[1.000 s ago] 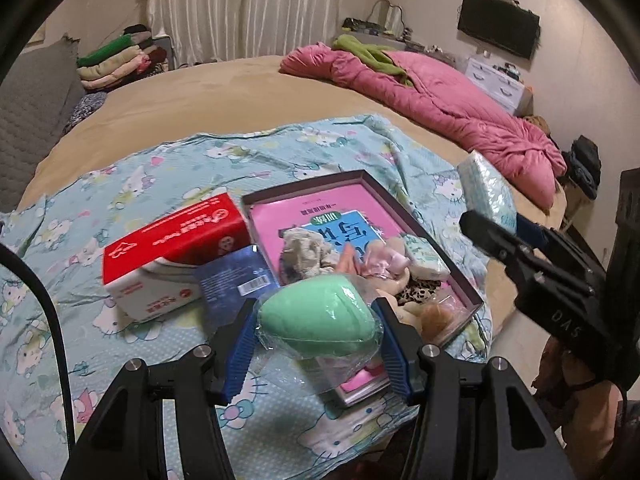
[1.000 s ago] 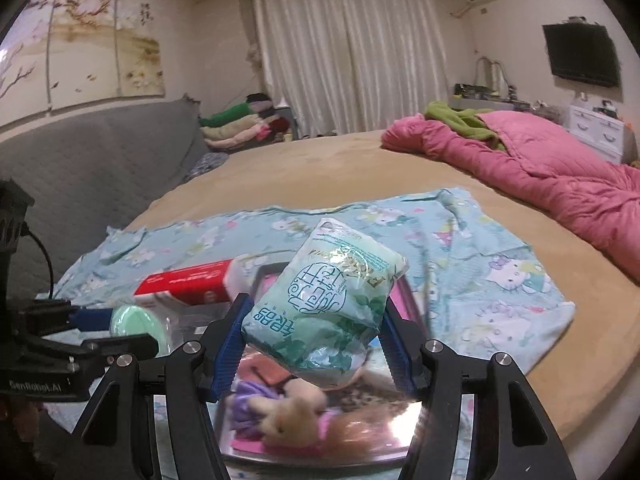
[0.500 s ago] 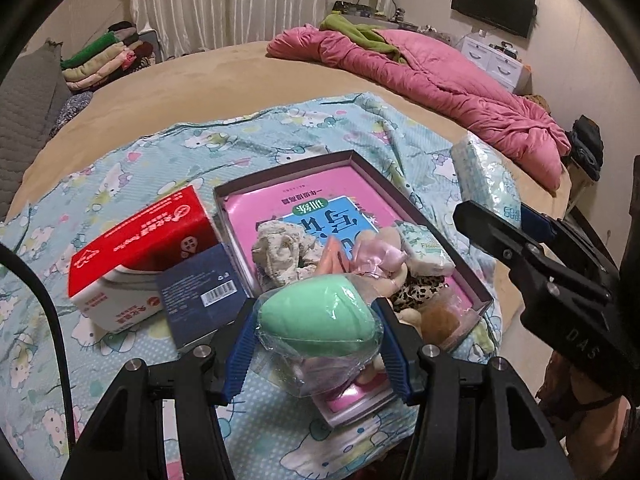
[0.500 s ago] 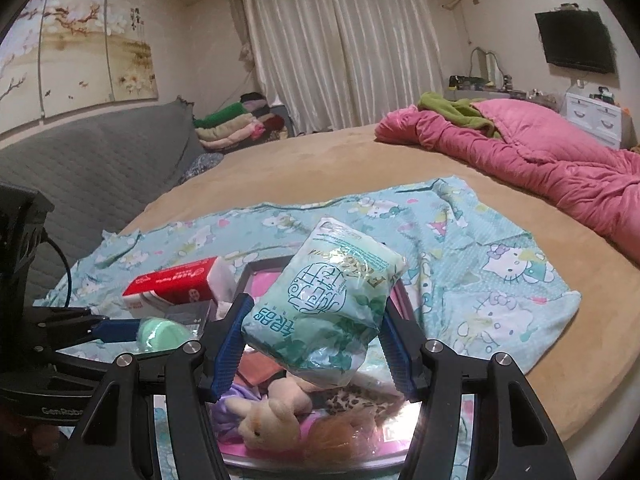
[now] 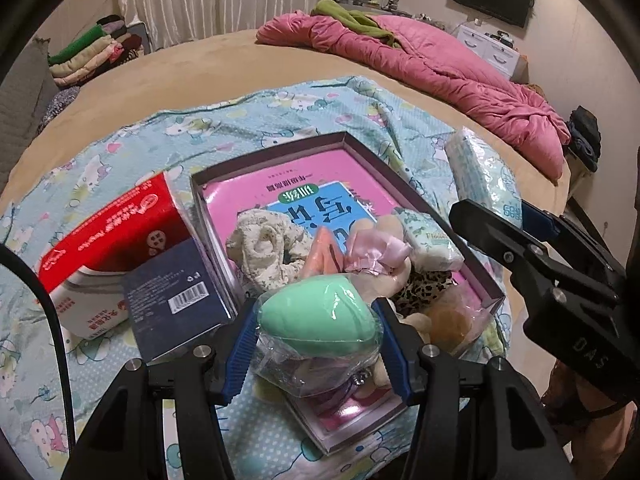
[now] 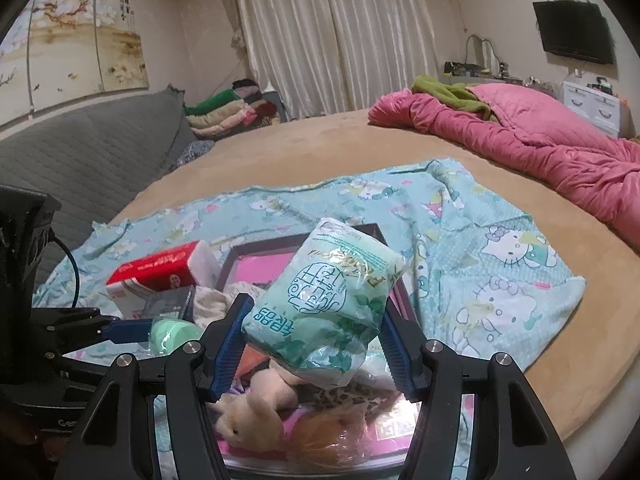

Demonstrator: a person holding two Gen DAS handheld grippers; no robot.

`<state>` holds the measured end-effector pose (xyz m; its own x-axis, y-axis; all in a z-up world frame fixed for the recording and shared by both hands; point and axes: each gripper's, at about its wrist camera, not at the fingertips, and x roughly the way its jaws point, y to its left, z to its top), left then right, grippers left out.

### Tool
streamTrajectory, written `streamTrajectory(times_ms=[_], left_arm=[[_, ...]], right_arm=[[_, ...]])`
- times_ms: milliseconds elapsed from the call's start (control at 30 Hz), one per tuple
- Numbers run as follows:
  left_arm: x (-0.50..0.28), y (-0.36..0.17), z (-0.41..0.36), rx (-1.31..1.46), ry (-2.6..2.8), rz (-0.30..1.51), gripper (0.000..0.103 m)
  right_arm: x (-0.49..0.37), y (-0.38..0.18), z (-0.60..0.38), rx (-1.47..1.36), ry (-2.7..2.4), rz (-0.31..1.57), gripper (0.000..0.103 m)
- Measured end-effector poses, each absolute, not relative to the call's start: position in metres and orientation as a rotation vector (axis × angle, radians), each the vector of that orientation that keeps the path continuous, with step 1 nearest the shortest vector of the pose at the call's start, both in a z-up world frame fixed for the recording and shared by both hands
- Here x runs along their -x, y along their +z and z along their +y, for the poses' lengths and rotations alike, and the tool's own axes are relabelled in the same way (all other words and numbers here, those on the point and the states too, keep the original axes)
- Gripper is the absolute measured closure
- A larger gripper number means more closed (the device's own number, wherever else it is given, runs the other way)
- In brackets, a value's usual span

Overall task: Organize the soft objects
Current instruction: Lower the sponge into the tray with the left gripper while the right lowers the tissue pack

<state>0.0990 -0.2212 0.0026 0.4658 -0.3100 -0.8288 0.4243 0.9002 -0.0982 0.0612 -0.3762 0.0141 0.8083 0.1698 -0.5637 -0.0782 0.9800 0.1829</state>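
Observation:
My left gripper (image 5: 316, 344) is shut on a green egg-shaped sponge (image 5: 318, 316) in a clear plastic wrap, held over the near end of the shallow box (image 5: 212, 232). The box has a pink printed bottom and holds a cream scrunchie (image 5: 266, 248), a pink bow (image 5: 374, 250), a small tissue pack (image 5: 430, 240), leopard cloth and a plush toy (image 6: 256, 412). My right gripper (image 6: 316, 350) is shut on a green-and-white tissue pack (image 6: 324, 304) above the same box (image 6: 236, 256). In the left wrist view the right gripper (image 5: 520, 232) shows at the right with that tissue pack (image 5: 480, 176).
A red-and-white tissue box (image 5: 108, 248) and a dark blue carton (image 5: 176, 292) lie left of the shallow box on the light blue cartoon sheet (image 5: 280, 112). A pink quilt (image 5: 440, 72) lies far right on the tan bed, folded clothes (image 5: 88, 52) far left.
Both grippers have sunk toward the box with their loads still held. In the left wrist view the box and its contents have grown larger and slid toward the centre.

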Motion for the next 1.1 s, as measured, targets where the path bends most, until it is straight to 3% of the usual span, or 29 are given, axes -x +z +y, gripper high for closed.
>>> streamTrajectory(times_ms=[1100], left_arm=[[-0.126, -0.029, -0.225, -0.087, -0.461, 1.033, 0.046]], right_arm=[[-0.081, -0.02, -0.374, -0.143, 0.125, 0.717, 0.04]])
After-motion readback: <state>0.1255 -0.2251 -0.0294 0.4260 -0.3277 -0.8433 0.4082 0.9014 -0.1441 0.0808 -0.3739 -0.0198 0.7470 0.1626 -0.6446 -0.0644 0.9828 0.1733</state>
